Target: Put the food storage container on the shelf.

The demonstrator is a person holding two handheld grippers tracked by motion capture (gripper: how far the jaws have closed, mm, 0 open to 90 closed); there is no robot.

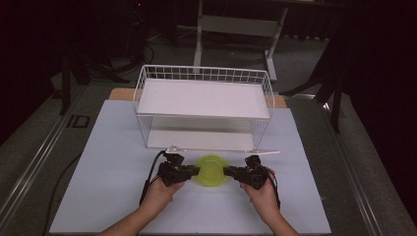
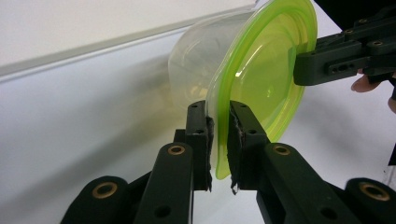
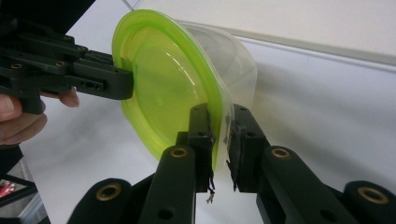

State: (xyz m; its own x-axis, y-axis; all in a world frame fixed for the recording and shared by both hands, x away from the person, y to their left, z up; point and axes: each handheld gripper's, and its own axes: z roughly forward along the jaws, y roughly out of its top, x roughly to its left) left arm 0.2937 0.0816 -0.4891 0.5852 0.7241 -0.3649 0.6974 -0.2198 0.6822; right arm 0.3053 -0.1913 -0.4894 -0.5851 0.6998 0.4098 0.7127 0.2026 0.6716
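Note:
A clear plastic container with a lime-green lid [image 1: 211, 170] sits between my two grippers, in front of the wire rack. My left gripper [image 1: 195, 170] is shut on the lid's left rim, and its jaws [image 2: 218, 140] clamp the green edge in the left gripper view. My right gripper [image 1: 227, 171] is shut on the opposite rim, with the green lid's edge [image 3: 217, 135] pinched between its pads in the right gripper view. The container's clear body [image 2: 201, 65] lies on the far side of the lid. Each gripper view shows the other gripper across the lid.
A white wire basket rack [image 1: 204, 105] with two white shelves stands just behind the container on the white board [image 1: 113, 162]. Black cables trail from both grippers. Dark floor and table legs lie beyond.

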